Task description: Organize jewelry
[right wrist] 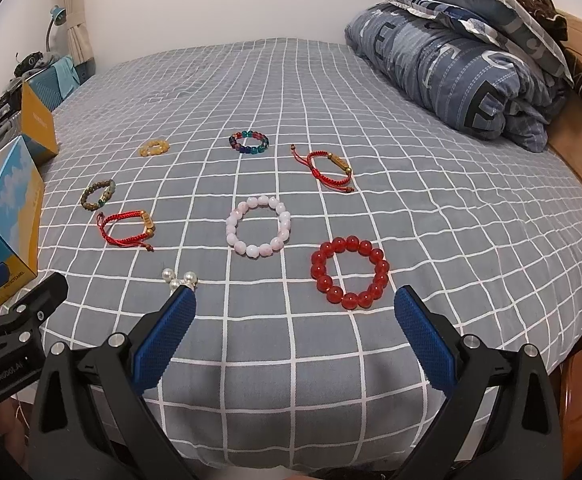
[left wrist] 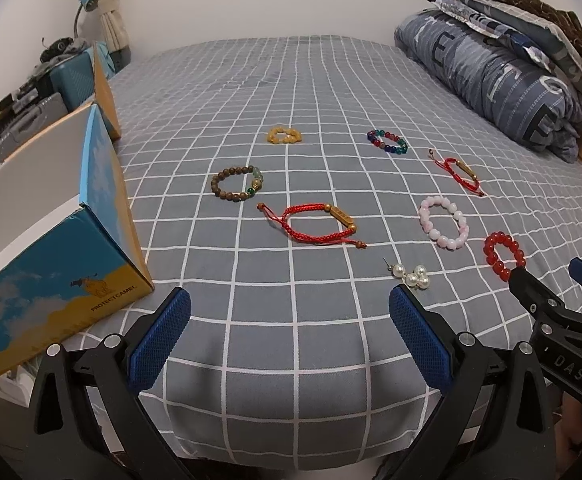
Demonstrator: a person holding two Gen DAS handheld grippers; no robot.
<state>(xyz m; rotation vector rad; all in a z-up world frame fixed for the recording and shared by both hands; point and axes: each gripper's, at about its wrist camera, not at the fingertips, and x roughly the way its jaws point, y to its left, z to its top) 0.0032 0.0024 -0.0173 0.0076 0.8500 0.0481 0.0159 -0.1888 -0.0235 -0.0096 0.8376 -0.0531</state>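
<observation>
Grey checked bed sheet (right wrist: 331, 80) carries scattered bracelets: red bead bracelet (right wrist: 350, 273), pink bead bracelet (right wrist: 259, 231), pearl earrings (right wrist: 180, 278). Left gripper (left wrist: 290, 312), right gripper (right wrist: 294, 312) both spread wide, empty, near bed edge. Blue box (left wrist: 63, 256) at left.

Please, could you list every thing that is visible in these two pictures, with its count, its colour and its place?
beaded bracelets: 5; red, pink, multicolour, brown, amber; spread on bed
cord bracelets: 2, red, one left, one far right
pearl earrings: white cluster, near front edge
box: 1, blue and yellow, open, left edge of bed
bed sheet: 1, grey with white grid
folded quilt: 1, blue-grey, far right
left gripper: open, empty
right gripper: open, empty
</observation>
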